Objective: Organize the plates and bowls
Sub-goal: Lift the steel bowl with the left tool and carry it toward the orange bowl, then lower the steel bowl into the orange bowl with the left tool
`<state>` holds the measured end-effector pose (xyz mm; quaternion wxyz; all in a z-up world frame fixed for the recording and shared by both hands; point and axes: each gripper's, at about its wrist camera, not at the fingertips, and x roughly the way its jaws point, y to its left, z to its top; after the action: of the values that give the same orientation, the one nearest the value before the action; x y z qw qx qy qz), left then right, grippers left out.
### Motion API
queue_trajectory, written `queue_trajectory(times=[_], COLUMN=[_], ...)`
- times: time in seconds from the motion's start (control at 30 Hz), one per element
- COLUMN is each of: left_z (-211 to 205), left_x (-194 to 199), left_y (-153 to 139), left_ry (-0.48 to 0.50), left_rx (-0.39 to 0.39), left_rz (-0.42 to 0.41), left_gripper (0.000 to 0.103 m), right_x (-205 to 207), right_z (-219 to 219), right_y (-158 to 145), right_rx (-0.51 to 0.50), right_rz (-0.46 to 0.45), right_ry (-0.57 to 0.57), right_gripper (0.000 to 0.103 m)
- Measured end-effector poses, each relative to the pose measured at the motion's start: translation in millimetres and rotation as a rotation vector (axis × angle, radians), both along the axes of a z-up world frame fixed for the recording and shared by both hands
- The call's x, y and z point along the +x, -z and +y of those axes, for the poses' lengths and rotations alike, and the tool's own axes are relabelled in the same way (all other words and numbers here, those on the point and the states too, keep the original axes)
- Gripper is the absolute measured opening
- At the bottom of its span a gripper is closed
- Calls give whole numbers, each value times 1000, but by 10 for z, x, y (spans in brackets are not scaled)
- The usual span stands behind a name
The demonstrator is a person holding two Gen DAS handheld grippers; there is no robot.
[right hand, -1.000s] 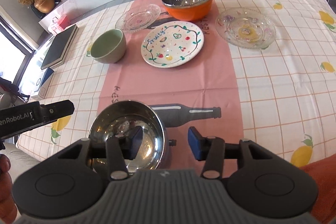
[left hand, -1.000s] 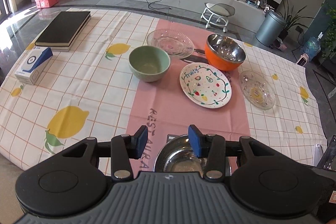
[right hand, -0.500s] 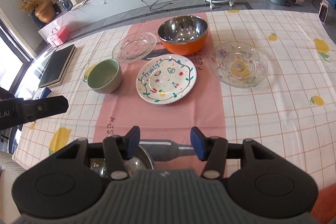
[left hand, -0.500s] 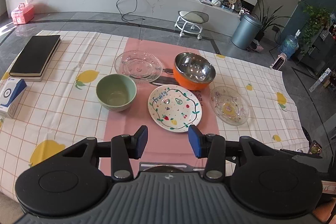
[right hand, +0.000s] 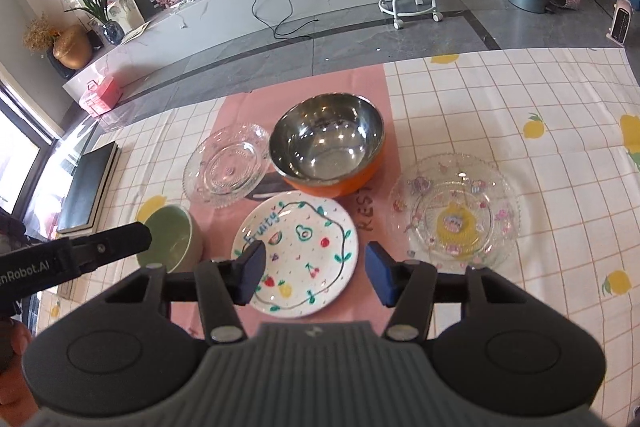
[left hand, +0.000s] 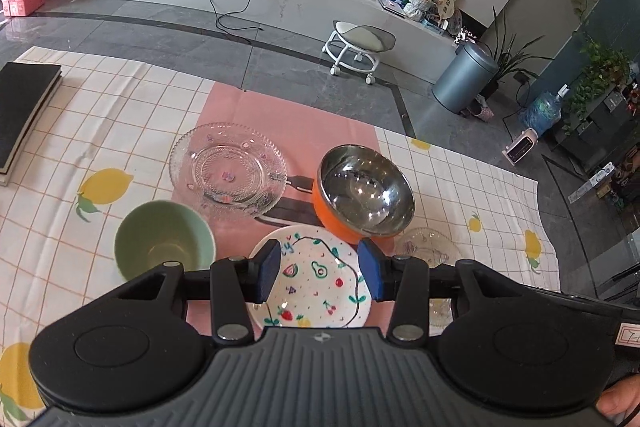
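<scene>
A white plate painted with fruit point(left hand: 316, 283) point(right hand: 300, 251) lies on the pink runner, right under both grippers. My left gripper point(left hand: 318, 275) hangs open above it with nothing between its fingers. My right gripper point(right hand: 312, 273) is open above the same plate, also holding nothing. Behind the plate stands an orange bowl with a steel inside point(left hand: 364, 191) point(right hand: 328, 147). A green bowl point(left hand: 162, 241) point(right hand: 172, 237) sits to its left, a clear glass plate point(left hand: 228, 169) point(right hand: 226, 171) behind that. A second glass plate with flower prints point(right hand: 456, 215) point(left hand: 428, 247) lies to the right.
A black book point(left hand: 24, 107) point(right hand: 90, 187) lies at the table's left side. The other gripper's black arm point(right hand: 76, 257) reaches in at the left of the right wrist view. Beyond the table's far edge are grey floor, a white stool point(left hand: 358, 45) and a grey bin point(left hand: 466, 77).
Both grippers have moved forward over the table, from above a steel bowl at the near edge to above the fruit plate. The steel bowl has dropped out of view. Both stayed open.
</scene>
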<state>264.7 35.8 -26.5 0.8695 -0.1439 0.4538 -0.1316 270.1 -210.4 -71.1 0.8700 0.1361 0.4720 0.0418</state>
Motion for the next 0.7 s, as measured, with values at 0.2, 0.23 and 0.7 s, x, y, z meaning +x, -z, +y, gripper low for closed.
queue_trajectory(times=[0.2, 0.23, 0.7], left_z=[-262, -316, -676], left_x=[502, 590, 1176], left_y=[181, 236, 815], left_ry=[31, 36, 14], left_rx=[29, 33, 136], left_rz=[19, 32, 120], left_gripper=[50, 50, 44], right_x=[522, 596, 1216], right_z=[-141, -165, -174], right_y=[212, 263, 787], right_rx=[-51, -57, -74], right_rz=[21, 27, 107], right_ry=[69, 80, 81], right_gripper=[49, 49, 37])
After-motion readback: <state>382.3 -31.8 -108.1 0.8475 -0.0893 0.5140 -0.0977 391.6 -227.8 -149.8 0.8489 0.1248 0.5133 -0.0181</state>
